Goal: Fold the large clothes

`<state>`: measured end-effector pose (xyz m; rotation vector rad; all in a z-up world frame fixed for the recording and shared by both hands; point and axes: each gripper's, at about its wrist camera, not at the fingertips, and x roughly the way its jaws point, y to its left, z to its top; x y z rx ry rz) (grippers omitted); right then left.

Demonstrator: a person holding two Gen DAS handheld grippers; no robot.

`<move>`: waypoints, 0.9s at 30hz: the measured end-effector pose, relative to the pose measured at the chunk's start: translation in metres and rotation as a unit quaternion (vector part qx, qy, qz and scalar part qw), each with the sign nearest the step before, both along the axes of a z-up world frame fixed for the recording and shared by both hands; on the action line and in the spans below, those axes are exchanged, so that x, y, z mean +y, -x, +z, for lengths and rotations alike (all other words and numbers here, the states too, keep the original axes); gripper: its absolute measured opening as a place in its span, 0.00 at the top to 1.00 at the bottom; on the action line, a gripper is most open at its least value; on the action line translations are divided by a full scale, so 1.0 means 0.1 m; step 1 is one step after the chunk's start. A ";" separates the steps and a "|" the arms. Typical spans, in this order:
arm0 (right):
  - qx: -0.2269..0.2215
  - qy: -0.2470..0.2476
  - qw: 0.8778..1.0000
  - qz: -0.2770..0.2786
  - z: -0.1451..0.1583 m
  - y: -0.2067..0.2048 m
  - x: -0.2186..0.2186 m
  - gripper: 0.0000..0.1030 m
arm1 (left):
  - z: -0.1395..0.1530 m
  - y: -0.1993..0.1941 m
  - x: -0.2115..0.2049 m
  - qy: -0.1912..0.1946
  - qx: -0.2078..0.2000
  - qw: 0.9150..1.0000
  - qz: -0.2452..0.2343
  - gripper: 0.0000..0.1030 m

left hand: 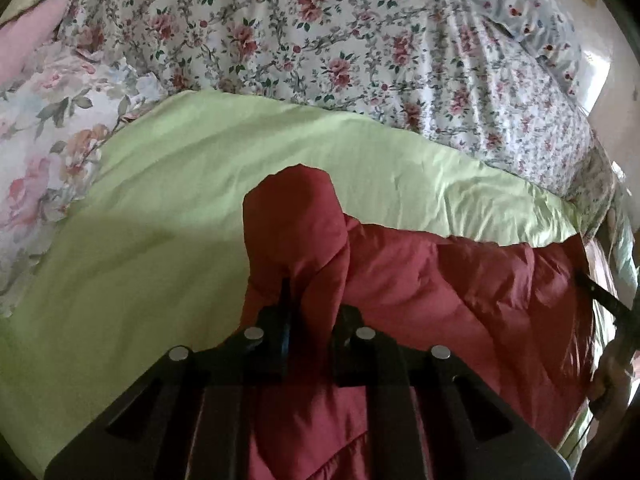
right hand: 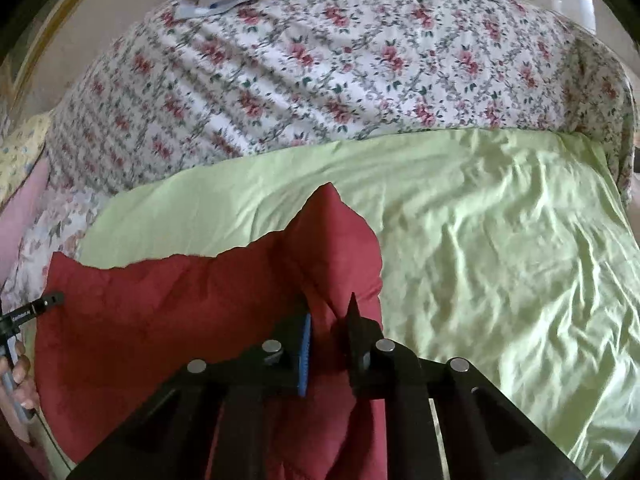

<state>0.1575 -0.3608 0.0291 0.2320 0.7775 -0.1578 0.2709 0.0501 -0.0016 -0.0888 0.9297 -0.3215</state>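
A: How much room is there around the work?

B: Plenty ahead. A smooth pale green sheet [right hand: 500, 248] lies spread over the bed, and past its far edge runs a white bedcover printed with small red roses [right hand: 320, 80]. In the right wrist view the green sheet stretches wrinkled and bare to the right, all the way to the bed's edge. In the left wrist view bare green sheet [left hand: 140, 208] lies to the left, bordered by a white cushion with large pale pink flowers [left hand: 44, 152] at the far left.

A: And the garment?

B: The large dark red padded garment [left hand: 460, 280] lies on the green sheet, between the two grippers. Its upper edge runs as a ragged line across the sheet, with a raised corner standing up at each end.

A: What are the grippers doing?

B: The left hand-held gripper [left hand: 310, 316] has its black jaws drawn narrow, pinched on a fold of the red garment, whose corner rises in a hump just beyond the fingertips. The right hand-held gripper [right hand: 330, 320] is likewise closed tight on the garment [right hand: 180, 312]; a blue pad shows on the inner face of one finger, and the red cloth peaks to a point just past the tips.

A: Can each camera see the other side?

B: Partly. At the left edge of the right wrist view a hand [right hand: 18, 380] grips a tool handle beside the red cloth.
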 end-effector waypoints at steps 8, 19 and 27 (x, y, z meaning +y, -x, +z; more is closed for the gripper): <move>0.033 -0.020 0.999 -0.018 -0.36 -0.23 -0.15 0.87 | -0.33 -0.26 0.00 0.014 0.043 0.999 0.010 0.89; 0.033 -0.024 0.999 -0.023 -0.45 -0.23 -0.18 0.87 | -0.17 -0.08 0.12 0.035 0.023 0.999 0.015 0.66; 0.033 -0.024 0.999 -0.029 -0.47 -0.26 -0.21 0.87 | 0.26 0.55 0.13 0.065 -0.037 0.997 -0.013 0.55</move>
